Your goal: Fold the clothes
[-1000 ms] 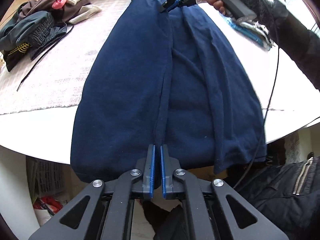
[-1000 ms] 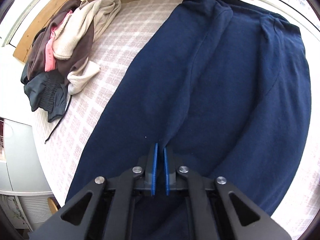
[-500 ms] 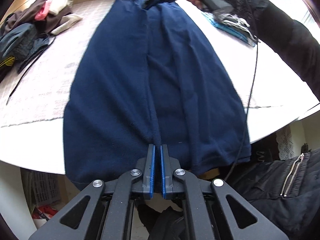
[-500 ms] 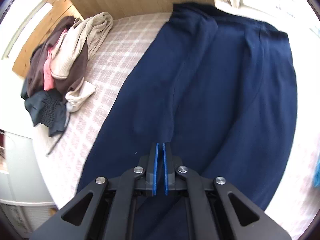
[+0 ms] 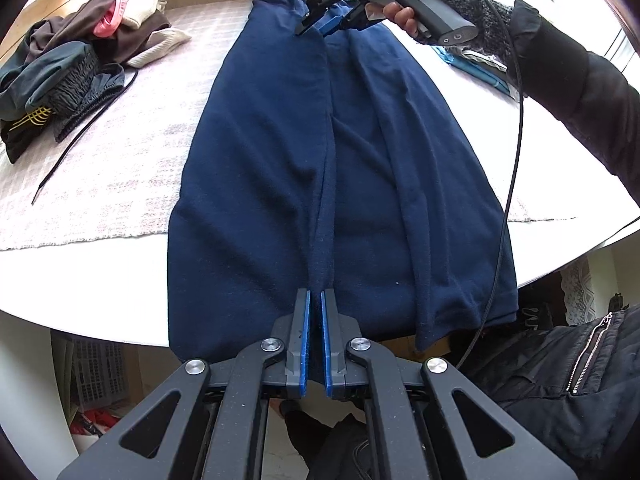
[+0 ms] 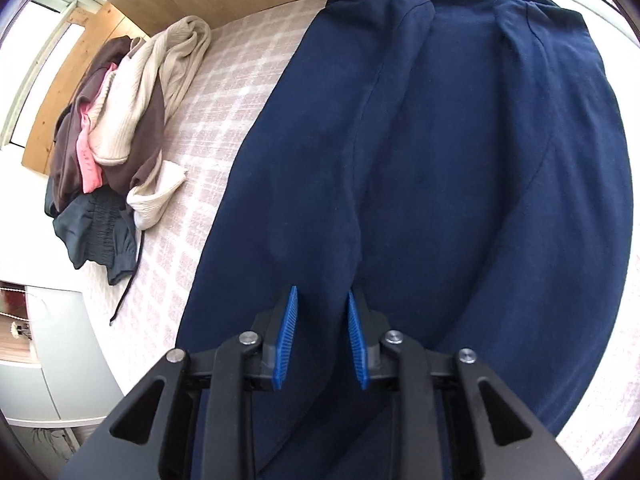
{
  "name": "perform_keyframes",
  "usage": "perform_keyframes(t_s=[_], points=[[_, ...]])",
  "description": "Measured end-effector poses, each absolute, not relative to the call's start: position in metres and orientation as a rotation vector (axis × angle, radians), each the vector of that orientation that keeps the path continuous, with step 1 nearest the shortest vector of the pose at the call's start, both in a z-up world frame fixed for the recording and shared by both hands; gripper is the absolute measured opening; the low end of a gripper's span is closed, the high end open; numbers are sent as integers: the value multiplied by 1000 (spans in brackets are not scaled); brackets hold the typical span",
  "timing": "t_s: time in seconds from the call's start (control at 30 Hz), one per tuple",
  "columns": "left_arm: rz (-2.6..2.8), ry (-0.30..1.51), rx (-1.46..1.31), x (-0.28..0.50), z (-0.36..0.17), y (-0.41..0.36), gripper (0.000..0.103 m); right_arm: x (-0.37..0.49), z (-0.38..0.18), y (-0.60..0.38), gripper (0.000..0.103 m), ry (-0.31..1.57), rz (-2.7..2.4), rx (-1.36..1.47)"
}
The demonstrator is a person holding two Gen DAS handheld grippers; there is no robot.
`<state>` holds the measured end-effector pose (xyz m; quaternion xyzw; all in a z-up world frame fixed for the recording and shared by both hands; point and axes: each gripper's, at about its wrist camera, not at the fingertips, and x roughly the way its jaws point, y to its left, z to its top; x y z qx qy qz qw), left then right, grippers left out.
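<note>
The left gripper (image 5: 315,304) pinches the near hem of the navy garment (image 5: 280,168), which lies lengthwise on the white table (image 5: 80,280), hem overhanging the edge. At its far end the right gripper (image 6: 321,304) is opening, fabric apparently loose between its blue pads. Further left sits a clothes pile (image 5: 80,52)

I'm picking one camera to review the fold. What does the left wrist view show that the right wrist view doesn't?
Left wrist only: the right gripper in a gloved hand, a cable, and the left gripper pinching the navy garment.
Right wrist only: its own jaws opening around a fold.
Both: the garment and the clothes pile.
</note>
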<state>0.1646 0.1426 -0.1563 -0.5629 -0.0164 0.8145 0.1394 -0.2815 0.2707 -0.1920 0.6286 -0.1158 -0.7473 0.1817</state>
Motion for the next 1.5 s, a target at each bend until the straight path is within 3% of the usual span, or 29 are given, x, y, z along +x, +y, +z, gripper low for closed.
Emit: perform_keyframes(t_s=[0.03,0.3,0.5,0.63,0.73,0.9,1.07,1.5], points=[[2352,-50,-1623,166,-155,141,5,-282,-191,268,4,-304,-2108,1775],[2302,-45,-1570,170,-149,148,5,-289,-164,259,4,-206,-2156,1713],[2222,-63,-1606,172,-165,153,6,-290,-179,247,4,-38,-2216,1770],[2173,-99,-1614,177,-167,158,12,-288,-181,245,4,-4,-2218,1799],[2203,-104,-1607,201,-149,137,15,-284,-175,245,14,-14,-2148,1832],[2323,-390,-1705,229,-145,36,22,-266,-135,251,29,69,-2210,1719],[2268,-546,-1709,209,-171,6,25,-256,-134,237,29,39,-2136,1722],[2123,-499,-1759,184,-205,9,28,-245,-161,200,29,60,-2113,1714]])
